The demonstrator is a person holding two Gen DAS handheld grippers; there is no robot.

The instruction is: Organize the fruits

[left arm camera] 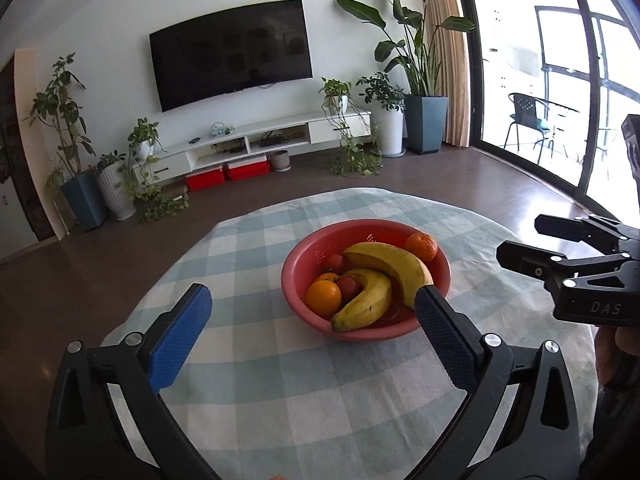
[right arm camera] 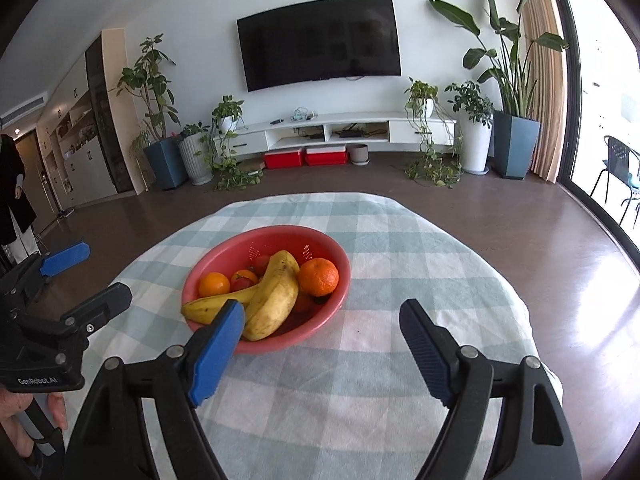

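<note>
On the checked cloth [left arm camera: 280, 380] covering the surface, a pink bowl [left arm camera: 298, 300] is sitting with all the fruit inside it — two bananas, two oranges and some small red fruits. One banana [left arm camera: 366, 300] is lying along the near rim, and the other banana [left arm camera: 394, 268] is arching over it. An orange [left arm camera: 323, 298] is resting at the left of the bowl, while a second orange [left arm camera: 421, 246] is sitting against the far right wall. The left tool [left arm camera: 314, 316] is hovering over the cloth just short of the bowl, its blue pads [left arm camera: 180, 340] standing wide apart with nothing between them. The right tool [right arm camera: 322, 330] is likewise hanging near the bowl with its fingers spread — empty, touching no fruit. Beyond the surface, a television [right arm camera: 320, 40] is hanging on the wall above a low white cabinet [right arm camera: 340, 130].
</note>
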